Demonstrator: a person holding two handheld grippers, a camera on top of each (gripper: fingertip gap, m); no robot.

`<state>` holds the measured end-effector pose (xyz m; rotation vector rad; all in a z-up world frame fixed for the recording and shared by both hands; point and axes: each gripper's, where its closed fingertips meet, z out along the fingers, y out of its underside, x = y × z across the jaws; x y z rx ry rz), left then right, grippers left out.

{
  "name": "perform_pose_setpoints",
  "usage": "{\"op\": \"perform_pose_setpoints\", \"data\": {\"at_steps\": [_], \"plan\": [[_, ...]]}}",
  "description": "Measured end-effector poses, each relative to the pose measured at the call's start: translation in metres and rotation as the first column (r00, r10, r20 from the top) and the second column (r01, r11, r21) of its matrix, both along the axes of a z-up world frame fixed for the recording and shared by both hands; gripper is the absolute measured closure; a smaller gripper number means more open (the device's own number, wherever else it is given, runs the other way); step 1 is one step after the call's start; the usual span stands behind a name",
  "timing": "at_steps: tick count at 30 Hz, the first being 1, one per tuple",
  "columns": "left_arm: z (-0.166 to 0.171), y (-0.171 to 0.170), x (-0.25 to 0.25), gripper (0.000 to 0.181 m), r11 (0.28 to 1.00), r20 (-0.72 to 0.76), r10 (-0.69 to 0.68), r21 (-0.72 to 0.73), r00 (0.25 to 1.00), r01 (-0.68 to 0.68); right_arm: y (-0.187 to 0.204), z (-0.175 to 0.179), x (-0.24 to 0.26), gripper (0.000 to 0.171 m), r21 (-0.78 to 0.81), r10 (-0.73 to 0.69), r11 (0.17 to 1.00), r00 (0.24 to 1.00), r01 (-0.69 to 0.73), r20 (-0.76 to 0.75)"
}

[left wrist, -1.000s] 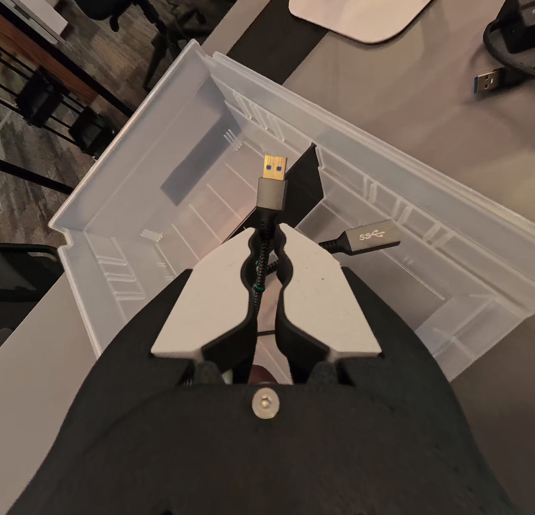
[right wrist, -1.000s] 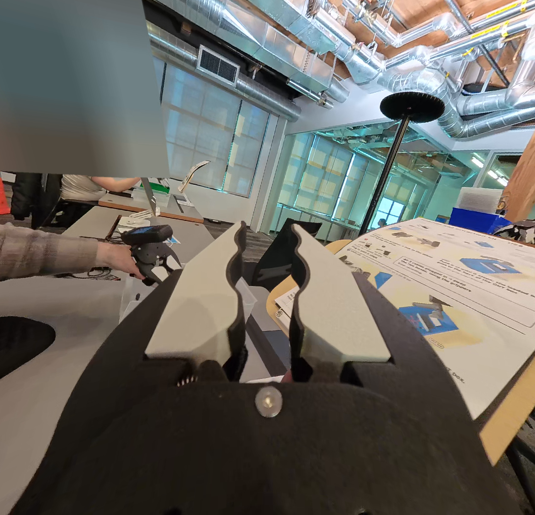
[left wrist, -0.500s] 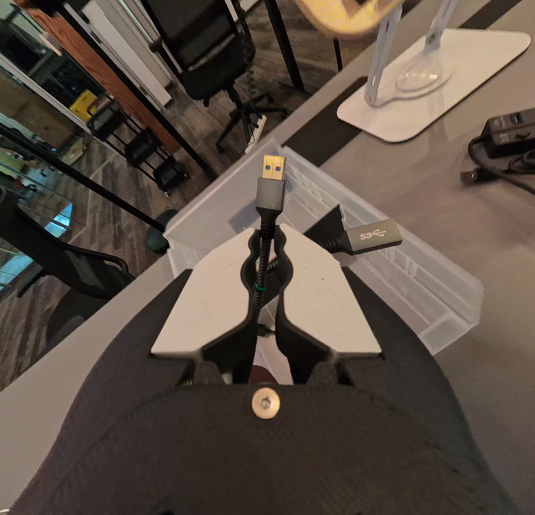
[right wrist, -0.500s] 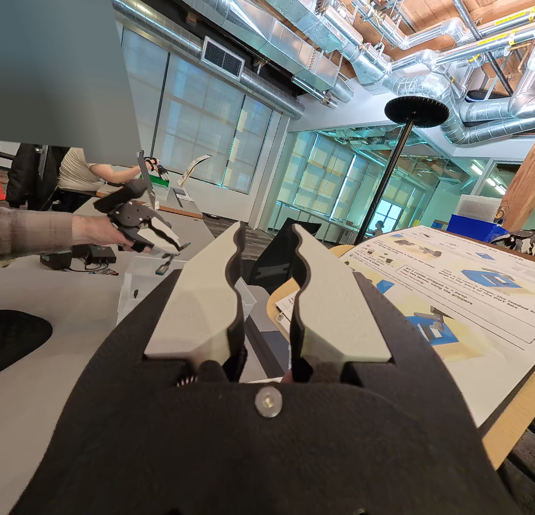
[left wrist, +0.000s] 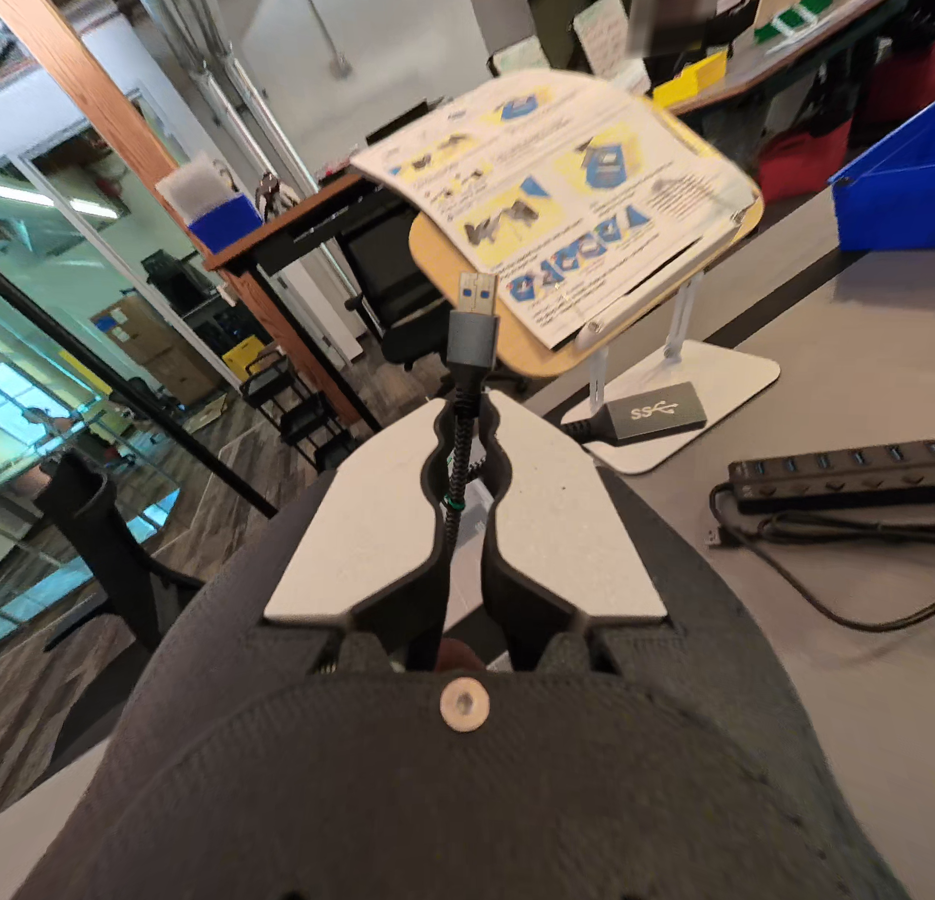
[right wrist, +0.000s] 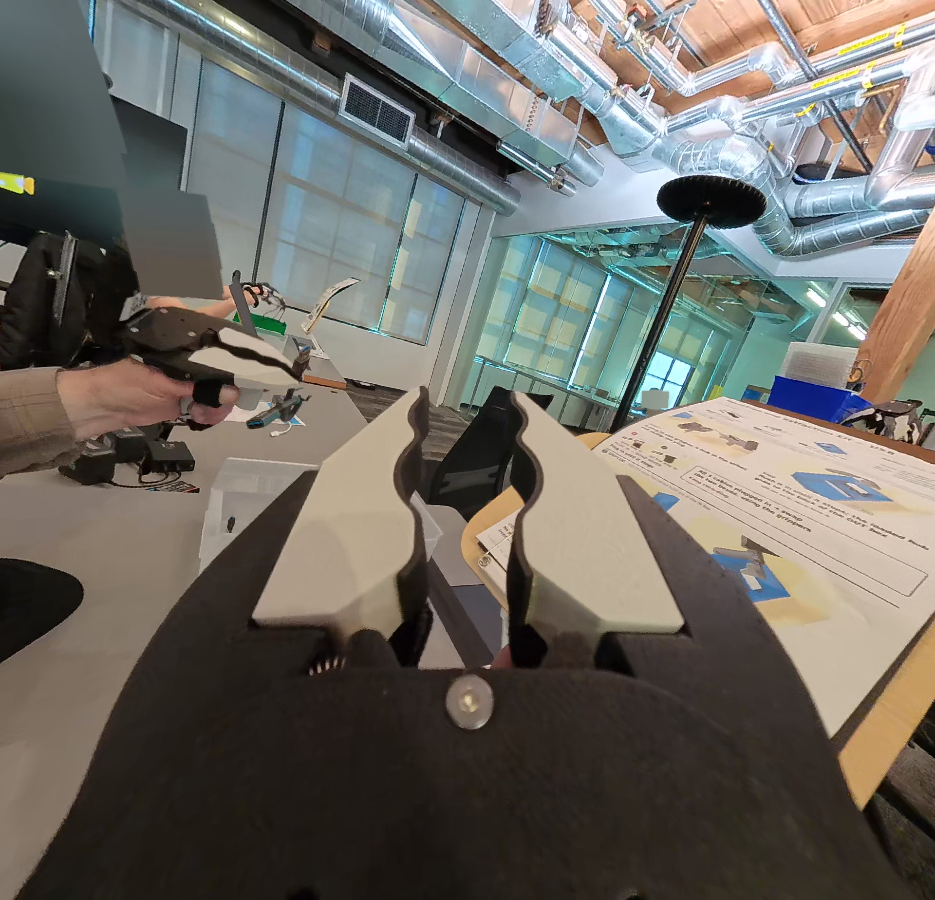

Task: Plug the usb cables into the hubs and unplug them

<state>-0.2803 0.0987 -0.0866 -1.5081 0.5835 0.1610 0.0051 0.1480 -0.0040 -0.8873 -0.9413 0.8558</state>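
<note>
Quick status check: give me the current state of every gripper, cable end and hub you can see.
Left gripper: shut on the braided cable.
USB-A plug: held up in the air, unplugged.
Other cable end: hanging free, unplugged.
USB hub: flat on the table, visible ports empty.
Right gripper: open, empty.

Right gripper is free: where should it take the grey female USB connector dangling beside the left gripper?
Judging from the left wrist view, grip the grey female USB connector across its flat faces at mid-body, coming from its open end on the right. Its braided cable exits left, toward the left gripper, so that side is crowded.
</note>
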Motion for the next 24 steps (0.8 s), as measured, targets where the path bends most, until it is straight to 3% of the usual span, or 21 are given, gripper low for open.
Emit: {"op": "perform_pose_setpoints", "data": {"at_steps": [15, 24], "plan": [[0.078, 0.009, 0.117, 0.172, 0.918, -0.017, -0.306, 0.260, 0.952, 0.299, -0.016, -0.016, -0.052, 0.143, 0.019, 0.042, 0.999, 0.992, -0.045, 0.123], [0.079, 0.010, 0.147, 0.172, 0.872, -0.072, -0.364, 0.323, 0.928, 0.367, -0.012, -0.030, -0.072, 0.143, 0.010, 0.037, 0.999, 0.984, -0.039, 0.175]]}}
